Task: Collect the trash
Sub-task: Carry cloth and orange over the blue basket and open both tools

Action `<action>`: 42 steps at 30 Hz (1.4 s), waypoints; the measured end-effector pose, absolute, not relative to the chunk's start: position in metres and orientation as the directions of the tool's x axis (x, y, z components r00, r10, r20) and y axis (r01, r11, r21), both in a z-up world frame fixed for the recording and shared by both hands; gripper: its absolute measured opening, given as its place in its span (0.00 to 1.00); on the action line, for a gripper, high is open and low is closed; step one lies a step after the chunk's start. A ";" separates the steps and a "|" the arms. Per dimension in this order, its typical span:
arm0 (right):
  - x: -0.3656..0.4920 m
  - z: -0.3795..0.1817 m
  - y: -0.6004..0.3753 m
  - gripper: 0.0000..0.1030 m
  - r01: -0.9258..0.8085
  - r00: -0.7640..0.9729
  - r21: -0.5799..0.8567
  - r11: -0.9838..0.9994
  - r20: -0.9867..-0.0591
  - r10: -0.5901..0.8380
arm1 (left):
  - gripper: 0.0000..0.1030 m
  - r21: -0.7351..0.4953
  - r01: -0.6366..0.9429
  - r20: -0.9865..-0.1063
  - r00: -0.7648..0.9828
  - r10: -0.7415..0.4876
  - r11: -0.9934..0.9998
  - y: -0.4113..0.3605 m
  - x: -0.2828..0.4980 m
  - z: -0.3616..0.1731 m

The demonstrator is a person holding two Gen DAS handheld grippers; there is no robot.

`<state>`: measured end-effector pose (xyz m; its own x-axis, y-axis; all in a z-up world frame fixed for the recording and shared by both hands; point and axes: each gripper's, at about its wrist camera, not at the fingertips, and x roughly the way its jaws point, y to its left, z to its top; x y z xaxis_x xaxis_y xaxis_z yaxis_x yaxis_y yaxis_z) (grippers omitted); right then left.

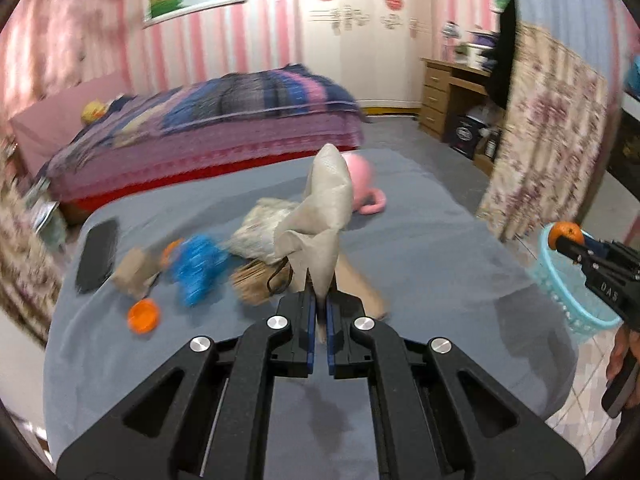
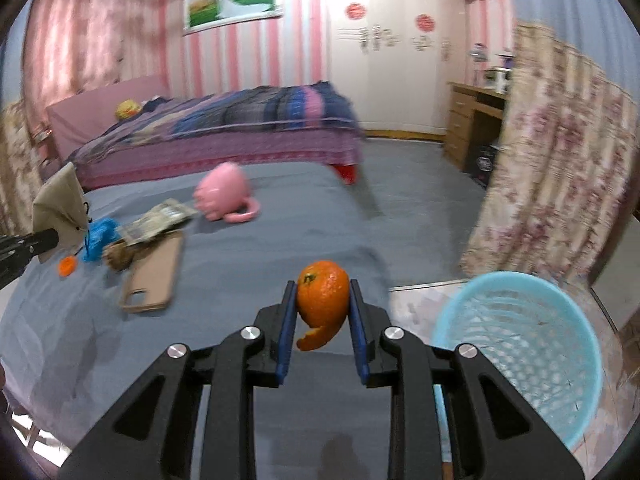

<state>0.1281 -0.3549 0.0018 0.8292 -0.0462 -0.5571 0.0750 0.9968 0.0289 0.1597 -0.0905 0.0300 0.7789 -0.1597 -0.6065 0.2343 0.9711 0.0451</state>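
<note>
I see the grey-covered desk (image 2: 280,248) as my landmark. The blue basket (image 2: 520,356) stands off its right edge on the floor. Above the desk, my left gripper (image 1: 319,308) has its jaws pinching a crumpled beige tissue (image 1: 320,220); near its right edge, my right gripper (image 2: 323,312) pinches an orange peel (image 2: 322,300).

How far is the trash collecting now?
Nothing shows inside the blue basket yet. In hand: right gripper clamps orange peel; left gripper pinches a crumpled tissue. Left on the bed: blue wrapper, orange cap.
</note>
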 end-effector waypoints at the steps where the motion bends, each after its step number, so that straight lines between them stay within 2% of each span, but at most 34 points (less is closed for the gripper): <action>1: 0.126 0.002 -0.365 0.25 0.093 0.832 0.030 0.995 -0.552 -0.061 | 0.02 0.048 0.261 -0.607 0.774 -0.179 0.964 -0.106 0.163 0.032; 6: 0.117 0.005 -0.424 0.25 0.205 0.836 0.024 0.978 -0.524 -0.162 | 0.02 0.063 0.420 -0.602 0.739 -0.301 0.905 -0.191 0.174 0.031; 9: 0.112 0.008 -0.459 0.25 0.279 0.826 0.033 0.960 -0.519 -0.222 | 0.02 0.022 0.502 -0.618 0.687 -0.383 0.865 -0.229 0.181 0.016; 12: 0.109 0.011 -0.482 0.25 0.337 0.807 0.018 0.941 -0.521 -0.279 | 0.02 0.013 0.527 -0.656 0.646 -0.390 0.850 -0.257 0.188 0.005; 15: 0.095 0.013 -0.498 0.25 0.370 0.797 0.017 0.929 -0.519 -0.308 | 0.02 -0.009 0.580 -0.628 0.631 -0.456 0.815 -0.283 0.179 0.011; 25: 0.056 -0.004 -0.546 0.25 0.452 0.735 0.027 0.891 -0.577 -0.356 | 0.02 0.061 0.688 -0.637 0.585 -0.503 0.723 -0.376 0.142 -0.003; 32: 0.058 -0.025 -0.567 0.25 0.489 0.715 0.051 0.871 -0.596 -0.366 | 0.02 -0.033 0.736 -0.664 0.490 -0.565 0.677 -0.409 0.160 -0.027; 35: 0.061 -0.034 -0.573 0.25 0.507 0.715 0.083 0.858 -0.597 -0.364 | 0.03 -0.017 0.751 -0.681 0.475 -0.558 0.660 -0.422 0.164 -0.042; 36: 0.062 -0.037 -0.572 0.25 0.508 0.716 0.091 0.857 -0.597 -0.361 | 0.07 -0.024 0.760 -0.681 0.463 -0.567 0.649 -0.424 0.166 -0.044; 38: 0.066 -0.042 -0.573 0.25 0.510 0.715 0.095 0.855 -0.599 -0.361 | 0.25 -0.022 0.769 -0.686 0.453 -0.570 0.638 -0.427 0.167 -0.047; 39: 0.068 -0.044 -0.572 0.25 0.511 0.712 0.089 0.855 -0.601 -0.363 | 0.44 -0.004 0.761 -0.680 0.474 -0.560 0.649 -0.425 0.168 -0.047; 41: 0.072 -0.050 -0.570 0.25 0.508 0.708 0.085 0.857 -0.607 -0.360 | 0.60 0.019 0.736 -0.660 0.517 -0.544 0.676 -0.420 0.171 -0.045; 42: 0.073 -0.051 -0.569 0.25 0.507 0.707 0.084 0.858 -0.609 -0.358 | 0.62 0.020 0.730 -0.657 0.525 -0.541 0.683 -0.417 0.173 -0.044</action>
